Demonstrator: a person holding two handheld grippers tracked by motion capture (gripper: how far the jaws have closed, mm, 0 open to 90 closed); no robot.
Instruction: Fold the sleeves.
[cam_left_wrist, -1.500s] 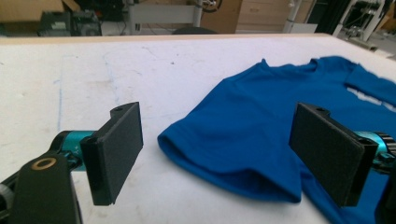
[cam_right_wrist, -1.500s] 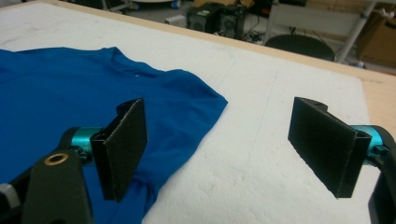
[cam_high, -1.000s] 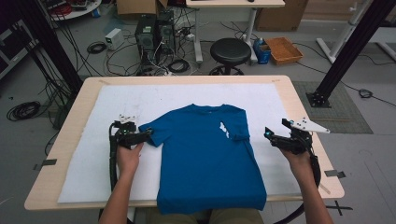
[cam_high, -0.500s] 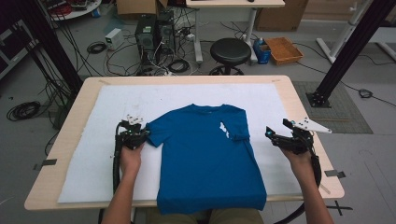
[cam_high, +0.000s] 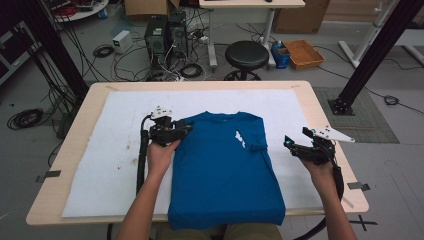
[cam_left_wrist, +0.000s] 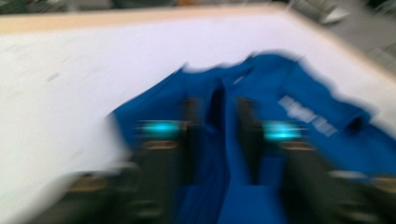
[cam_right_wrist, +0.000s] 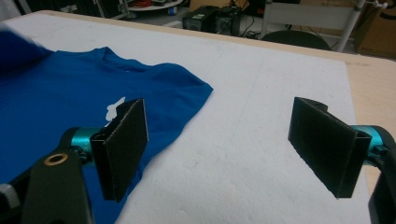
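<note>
Blue T-shirt (cam_high: 225, 170) lying flat on the white foam sheet (cam_high: 105, 150) that covers the tabletop (cam_high: 320, 105), its hem hanging over the near edge. The left claw (cam_high: 186, 129) stands at the folded left sleeve; its jaws have just been opening, with blue cloth between them, though blur hides any pinch. The right claw (cam_right_wrist: 219, 140) hangs wide and empty beside the right sleeve (cam_right_wrist: 187, 93). The fabric is judged light, limp and non-slippery, best taken at sleeve or shoulder edges. Beyond: stool (cam_high: 246, 54), cables, cardboard box (cam_high: 304, 53).
</note>
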